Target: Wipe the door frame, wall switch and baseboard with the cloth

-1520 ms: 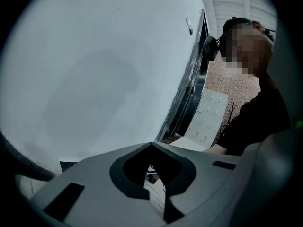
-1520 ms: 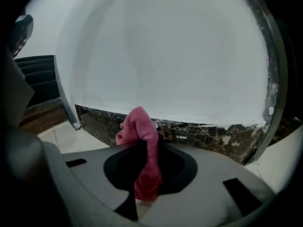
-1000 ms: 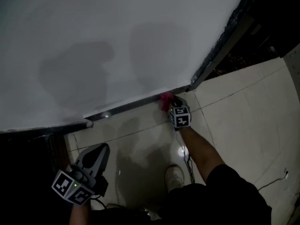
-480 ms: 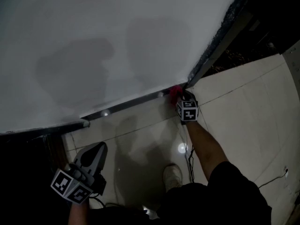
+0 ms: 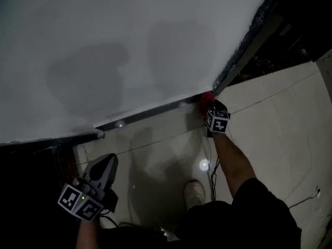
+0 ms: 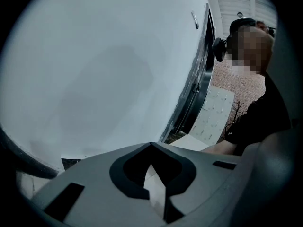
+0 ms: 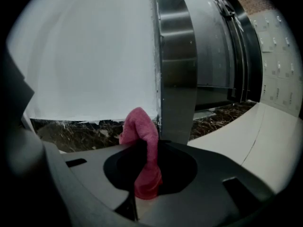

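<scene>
A pink cloth (image 7: 142, 141) is pinched in the closed right gripper (image 5: 210, 108) and pressed, seemingly, against the baseboard (image 7: 80, 131) beside the metal door frame (image 7: 177, 56). The left gripper (image 5: 101, 173) is held low, closed and empty. Next, the frame would need wiping upward.

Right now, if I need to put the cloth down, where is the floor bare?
Bare tile floor lies between the baseboard, the left gripper and the shoe. A second open patch lies right of the person's arm, beside the door frame. The corner is crowded: the right gripper holds the cloth there, and a cable trails by the shoe.
</scene>
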The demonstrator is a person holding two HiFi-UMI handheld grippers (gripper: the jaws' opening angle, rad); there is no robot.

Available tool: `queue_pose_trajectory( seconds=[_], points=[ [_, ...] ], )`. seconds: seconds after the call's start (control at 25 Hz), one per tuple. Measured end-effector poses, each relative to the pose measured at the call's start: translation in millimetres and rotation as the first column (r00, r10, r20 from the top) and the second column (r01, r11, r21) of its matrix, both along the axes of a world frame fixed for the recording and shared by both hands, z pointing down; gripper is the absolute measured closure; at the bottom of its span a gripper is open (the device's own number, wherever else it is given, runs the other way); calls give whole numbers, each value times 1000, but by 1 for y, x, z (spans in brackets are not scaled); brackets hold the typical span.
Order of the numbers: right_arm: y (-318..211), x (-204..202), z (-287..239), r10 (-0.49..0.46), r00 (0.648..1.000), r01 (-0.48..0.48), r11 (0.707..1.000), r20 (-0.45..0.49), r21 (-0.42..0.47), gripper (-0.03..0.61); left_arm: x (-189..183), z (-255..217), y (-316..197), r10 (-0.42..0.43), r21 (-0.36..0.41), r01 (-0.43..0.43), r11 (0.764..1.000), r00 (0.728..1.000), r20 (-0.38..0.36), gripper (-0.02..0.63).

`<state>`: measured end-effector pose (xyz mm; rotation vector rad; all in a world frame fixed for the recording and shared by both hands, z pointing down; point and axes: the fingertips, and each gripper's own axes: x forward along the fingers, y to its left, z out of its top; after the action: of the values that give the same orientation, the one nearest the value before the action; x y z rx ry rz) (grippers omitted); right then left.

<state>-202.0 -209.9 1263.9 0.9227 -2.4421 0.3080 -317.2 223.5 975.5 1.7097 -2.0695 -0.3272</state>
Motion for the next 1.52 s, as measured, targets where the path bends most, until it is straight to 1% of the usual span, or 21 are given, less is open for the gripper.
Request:
queue_pose_trajectory(
  seconds=[0.12, 0.24, 0.28, 0.36, 0.4, 0.48, 0.56, 0.64, 0.72, 0.84, 0.92, 1.0, 1.08, 1.16, 1.24, 1.36, 1.44, 1.52],
  points=[
    [4, 8, -1, 6, 1000, -6, 1000, 7, -10, 518, -5, -3, 3, -17, 15, 17, 1000, 1000, 13, 614],
    [19, 9, -20, -12, 999, 12, 1000, 51, -9, 518, -11, -7, 6, -44, 22, 43, 999, 998, 48, 614],
    [29, 9, -29, -38, 997, 38, 999, 69, -5, 518, -14, -10, 9, -60, 27, 59, 998, 996, 64, 614],
    [58, 4, -54, -122, 988, 121, 992, 99, 22, 518, -21, -21, 17, -107, 48, 102, 994, 988, 114, 614],
    [75, 0, -71, -167, 979, 163, 986, 116, 41, 518, -27, -30, 23, -142, 61, 134, 989, 978, 152, 614],
    [108, -5, -115, -243, 958, 232, 969, 156, 85, 518, -40, -49, 41, -232, 76, 220, 972, 947, 222, 614],
    [133, -9, -175, -288, 937, 267, 955, 195, 130, 518, -54, -64, 64, -318, 75, 309, 948, 920, 230, 614],
    [158, -8, -244, -313, 919, 281, 946, 237, 160, 518, -66, -92, 88, -377, 68, 371, 926, 897, 230, 614],
    [183, -4, -317, -345, 898, 302, 935, 273, 187, 518, -71, -144, 107, -401, 76, 396, 915, 873, 277, 614],
    [209, 4, -432, -395, 868, 337, 914, 300, 228, 518, -70, -250, 121, -427, 133, 407, 904, 830, 360, 614],
    [221, 13, -511, -422, 854, 353, 900, 305, 257, 518, -59, -318, 129, -428, 138, 408, 903, 816, 389, 614],
    [230, 24, -591, -431, 844, 354, 894, 318, 273, 518, -47, -384, 138, -435, 117, 424, 898, 815, 383, 614],
    [236, 31, -669, -433, 833, 351, 895, 345, 277, 518, -41, -445, 147, -464, 94, 463, 881, 810, 358, 614],
    [239, 29, -742, -442, 817, 349, 890, 371, 292, 518, -41, -502, 152, -495, 103, 492, 865, 798, 343, 614],
    [241, 29, -805, -450, 799, 344, 886, 398, 311, 518, -40, -551, 158, -518, 123, 508, 853, 789, 330, 614],
    [246, 39, -878, -456, 778, 333, 883, 432, 332, 518, -30, -616, 167, -540, 159, 518, 841, 778, 320, 614],
    [249, 44, -913, -467, 763, 326, 875, 447, 357, 518, -25, -649, 170, -553, 191, 519, 833, 772, 314, 614],
    [250, 46, -938, -472, 749, 312, 871, 466, 380, 518, -23, -672, 170, -568, 241, 516, 822, 771, 287, 614]
  ],
)
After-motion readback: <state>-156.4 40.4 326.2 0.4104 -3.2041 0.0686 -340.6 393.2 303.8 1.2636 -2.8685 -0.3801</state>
